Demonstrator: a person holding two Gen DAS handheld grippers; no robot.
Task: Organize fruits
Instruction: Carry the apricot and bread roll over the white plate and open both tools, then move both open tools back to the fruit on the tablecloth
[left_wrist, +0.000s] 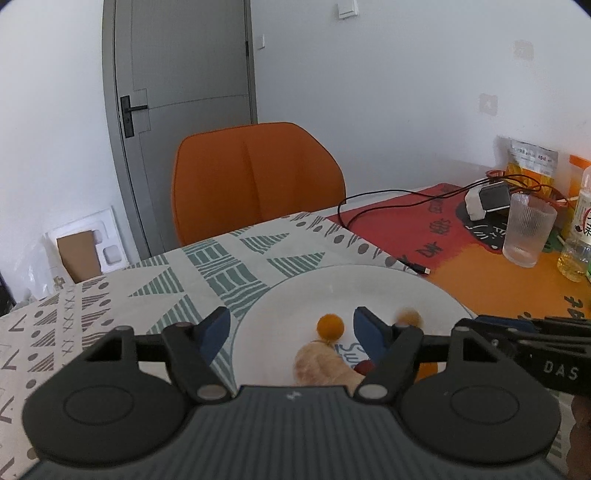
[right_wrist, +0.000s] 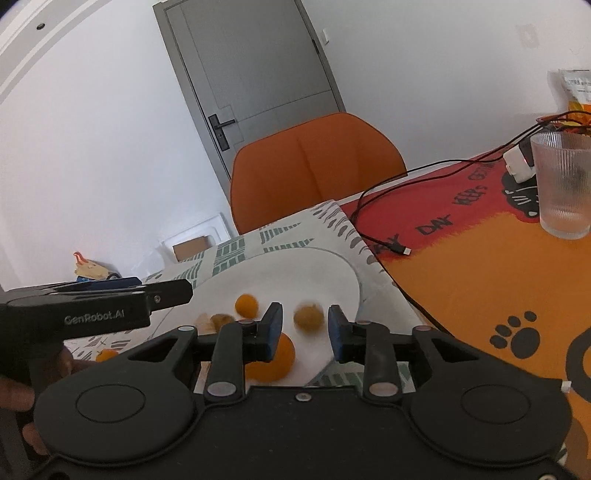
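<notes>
A white plate (left_wrist: 332, 288) lies on the patterned cloth and also shows in the right wrist view (right_wrist: 295, 273). On it lie a small orange fruit (left_wrist: 330, 326), a blurred yellowish fruit (left_wrist: 408, 316), a pale tan fruit (left_wrist: 321, 363), a small red one (left_wrist: 364, 367) and a larger orange (right_wrist: 275, 360). My left gripper (left_wrist: 290, 328) is open over the plate, empty. My right gripper (right_wrist: 304, 328) is open, with the blurred yellowish fruit (right_wrist: 308, 318) between its jaws, apart from the pads. A small orange fruit (right_wrist: 107, 355) lies off the plate at left.
An orange chair (left_wrist: 255, 177) stands behind the table. On the red and orange mat (left_wrist: 480, 273) are a ribbed glass (left_wrist: 528, 230), a black cable (left_wrist: 376, 210), a white charger (left_wrist: 487, 201), a snack bag and a bottle (left_wrist: 580, 236).
</notes>
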